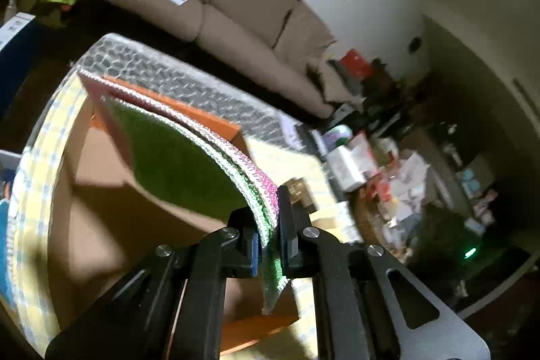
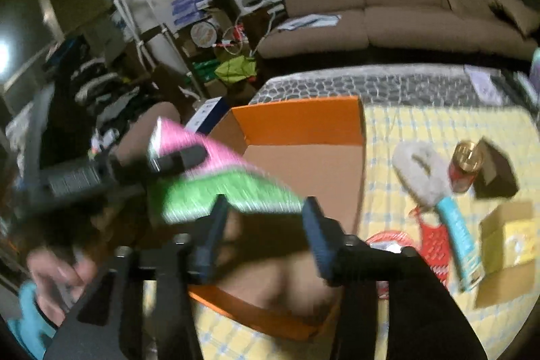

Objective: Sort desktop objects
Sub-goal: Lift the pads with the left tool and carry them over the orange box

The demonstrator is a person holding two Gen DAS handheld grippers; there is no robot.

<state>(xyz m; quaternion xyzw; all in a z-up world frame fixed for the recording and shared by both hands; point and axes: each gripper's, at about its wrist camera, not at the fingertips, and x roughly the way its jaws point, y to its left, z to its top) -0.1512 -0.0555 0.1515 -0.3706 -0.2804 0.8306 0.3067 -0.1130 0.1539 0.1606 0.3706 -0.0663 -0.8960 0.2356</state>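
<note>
Here we see the left gripper (image 1: 270, 225) with its jaws clamped on a stack of sponge cloths (image 1: 189, 157), green and pink, held above the open orange box (image 2: 297, 123) on the table (image 2: 405, 130). Our right gripper (image 2: 265, 228) has its jaws apart with nothing pressed between them, just beneath the cloths. A brush (image 2: 435, 188) and a can (image 2: 464, 166) lie beside the box
</note>
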